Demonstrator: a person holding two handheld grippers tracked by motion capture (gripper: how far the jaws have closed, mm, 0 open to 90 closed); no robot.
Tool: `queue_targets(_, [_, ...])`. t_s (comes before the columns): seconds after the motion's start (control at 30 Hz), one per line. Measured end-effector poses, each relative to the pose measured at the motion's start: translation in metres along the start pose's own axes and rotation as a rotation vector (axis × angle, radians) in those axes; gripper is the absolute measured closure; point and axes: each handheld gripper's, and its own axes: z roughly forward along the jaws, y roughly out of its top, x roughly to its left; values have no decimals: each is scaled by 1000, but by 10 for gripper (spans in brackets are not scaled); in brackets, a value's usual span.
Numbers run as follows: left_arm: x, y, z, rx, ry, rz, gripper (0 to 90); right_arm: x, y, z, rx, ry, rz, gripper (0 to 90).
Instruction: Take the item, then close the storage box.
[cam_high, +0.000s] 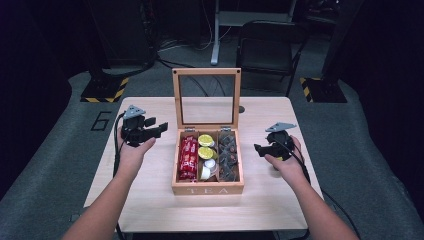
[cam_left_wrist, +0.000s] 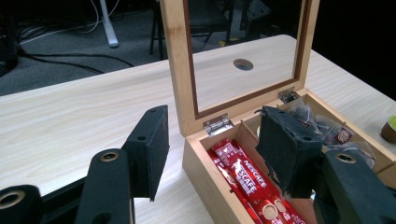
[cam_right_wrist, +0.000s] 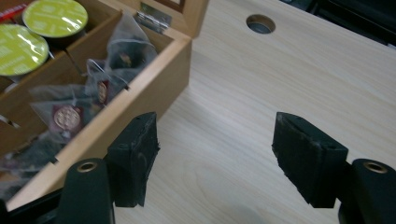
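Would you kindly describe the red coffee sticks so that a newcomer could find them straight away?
Start at the wooden tea box in the middle of the table, its glass lid standing open. Of its three compartments, take the one nearest the left gripper. The coffee sticks lie there: long red packets, unlike the round green capsules and dark tea bags beside them.

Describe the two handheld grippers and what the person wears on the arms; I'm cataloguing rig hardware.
The left gripper and right gripper are matte black, each with two blocky jaws faced with rough, frayed black pads. Brass-coloured ringed holes sit in the jaw arms. Each carries a grey three-cornered plate on top and trails a black cable. The forearms are bare, with no sleeves or gloves in sight.
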Motion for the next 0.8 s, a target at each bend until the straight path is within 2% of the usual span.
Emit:
queue_targets(0.1, [0,0,-1,-1,-3,-3,433,5,11,0,-10,8,-21,322])
queue_targets(0.13, [0,0,-1,-1,-4,-3,432,7,14,0,-14,8,-10,328])
queue_targets(0.27, [0,0,0,3,-5,1,432,11,28,0,-20,37,-24,345])
queue_targets(0.3, [-1,0,0,-2,-3,-2,432,13,31,1,-27,43,-7,347])
queue_targets(0.43, [-1,0,-1,-2,-4,0,432,11,42,4,-34,71,-6,348])
queue_targets(0.47, [0,0,-1,-3,-4,-1,432,12,45,5,-31,79,18,348])
queue_targets(0.5, [0,0,-1,-4,-5,-5,432,10,46,7,-31,81,9,348])
queue_targets(0.53, [0,0,-1,-6,-4,-3,432,9,48,8,-30,90,23,350])
queue_targets(0.57, [1,0,-1,-6,-2,-2,432,8,49,9,-36,91,14,353])
queue_targets(0.67, [1,0,-2,-7,-1,-2,432,8,56,14,-24,85,27,354])
queue_targets(0.8, [1,0,-1,-5,-5,-2,432,8,67,17,-35,94,38,353])
